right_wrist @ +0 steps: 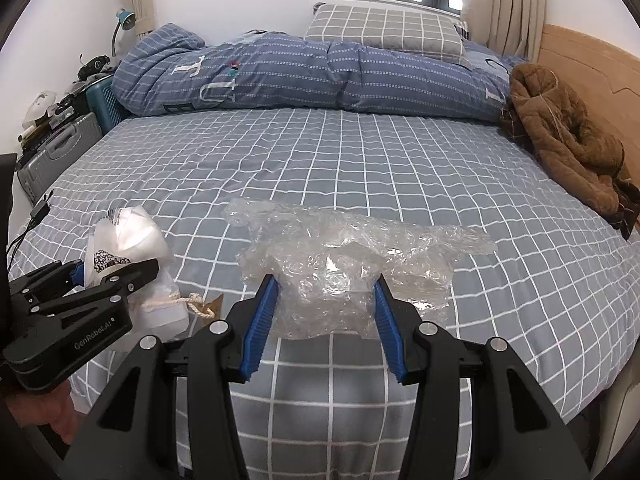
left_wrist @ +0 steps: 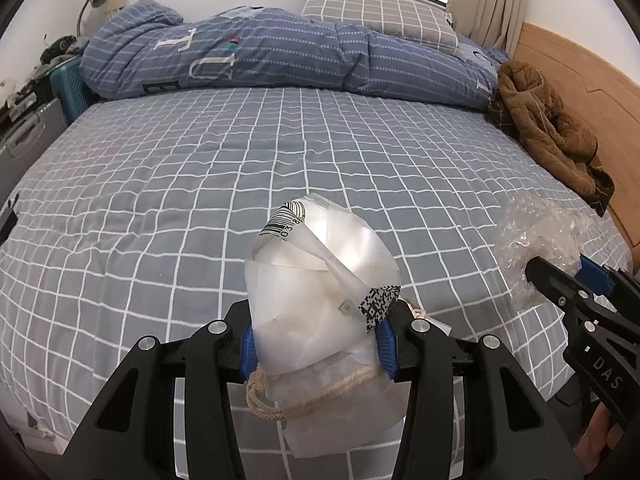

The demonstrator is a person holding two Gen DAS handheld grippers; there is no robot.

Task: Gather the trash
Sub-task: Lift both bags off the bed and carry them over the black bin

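My left gripper point(left_wrist: 318, 350) is shut on a crumpled white plastic bag point(left_wrist: 320, 280) with barcode and QR stickers and a beige rope handle point(left_wrist: 272, 400), held above the grey checked bed sheet point(left_wrist: 200, 168). My right gripper point(right_wrist: 326, 320) is shut on a wad of clear bubble wrap point(right_wrist: 344, 264), also lifted over the bed. From the right wrist view the left gripper point(right_wrist: 116, 276) with its white bag point(right_wrist: 136, 232) shows at the left. From the left wrist view the right gripper point(left_wrist: 560, 280) and bubble wrap point(left_wrist: 536, 240) show at the right.
A folded blue quilt point(left_wrist: 260, 56) and a checked pillow point(left_wrist: 380, 12) lie along the far side of the bed. A brown jacket point(left_wrist: 548, 128) sits by the wooden headboard point(left_wrist: 580, 64) at the right. Suitcases point(right_wrist: 64, 148) and clutter stand left of the bed. A hand point(right_wrist: 52, 416) grips the left tool.
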